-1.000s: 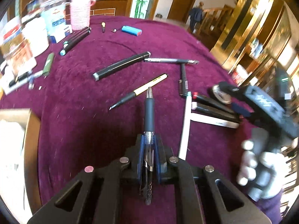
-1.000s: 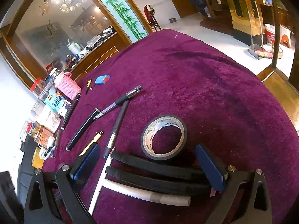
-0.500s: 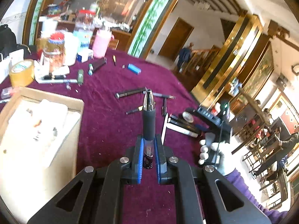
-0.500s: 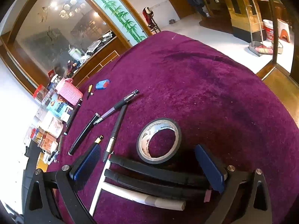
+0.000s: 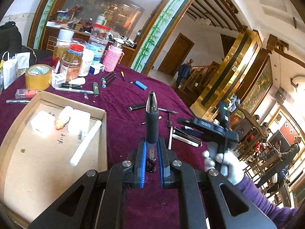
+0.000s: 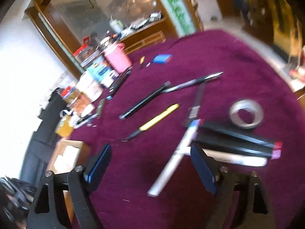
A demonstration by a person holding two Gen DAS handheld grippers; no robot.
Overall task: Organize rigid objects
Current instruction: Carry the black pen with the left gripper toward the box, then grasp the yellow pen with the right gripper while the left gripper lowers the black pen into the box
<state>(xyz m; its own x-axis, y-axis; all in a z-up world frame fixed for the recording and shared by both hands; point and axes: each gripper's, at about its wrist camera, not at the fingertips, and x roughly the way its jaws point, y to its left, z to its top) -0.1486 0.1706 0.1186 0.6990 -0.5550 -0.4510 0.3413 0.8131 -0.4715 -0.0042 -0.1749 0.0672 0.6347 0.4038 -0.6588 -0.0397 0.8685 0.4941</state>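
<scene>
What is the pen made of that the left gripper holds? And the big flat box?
Pen: looks like a shiny metal tip, matte black rubbery grip and clear plastic barrel, clamped in the left gripper. Box: plain brown cardboard, going by its dull tan walls.

Black tool with blue pads, silver screws; white knit glove, purple sleeve.

Left wrist view: sharp and daylit. Glare washes out the white blocks in the shallow cardboard tray and blooms at the frame's right edge. Fisheye distortion bends the room and darkens the corners.

Right wrist view: motion blur smears the whole frame; the white cylindrical marker and the grey tape roll on the purple velvet worktop lose their outlines. The wall at left is overexposed.
</scene>
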